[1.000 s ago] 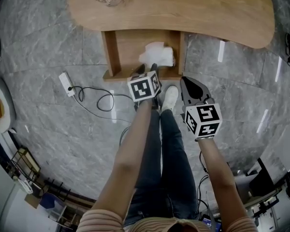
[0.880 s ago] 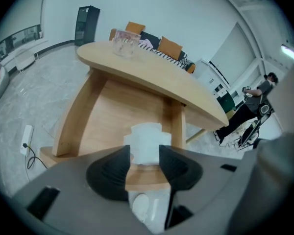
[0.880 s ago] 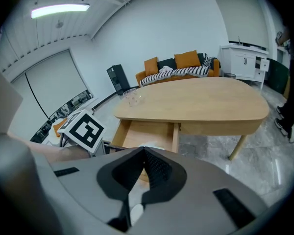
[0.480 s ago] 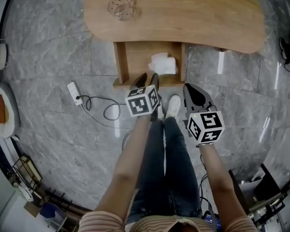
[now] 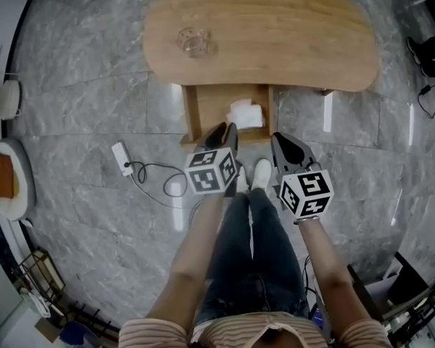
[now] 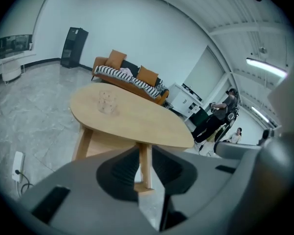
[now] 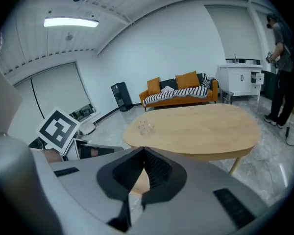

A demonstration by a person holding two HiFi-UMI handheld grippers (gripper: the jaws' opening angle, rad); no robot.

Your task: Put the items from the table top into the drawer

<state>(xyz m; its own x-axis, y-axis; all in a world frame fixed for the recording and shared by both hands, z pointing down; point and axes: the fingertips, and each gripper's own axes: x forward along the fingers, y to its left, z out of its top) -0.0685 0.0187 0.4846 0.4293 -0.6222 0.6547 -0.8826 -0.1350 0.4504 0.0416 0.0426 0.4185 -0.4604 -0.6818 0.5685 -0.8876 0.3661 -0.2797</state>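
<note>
Wood table [image 5: 290, 42] — marble floor [image 5: 80, 100] (glossy)

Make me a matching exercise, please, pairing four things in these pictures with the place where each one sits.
Things:
1. clear glass item
2. white crumpled item
3. power strip
4. orange sofa

Places:
A. in the open drawer
B. by the far wall
C. on the table top
D. on the floor

Pairs: 1-C, 2-A, 3-D, 4-B
</note>
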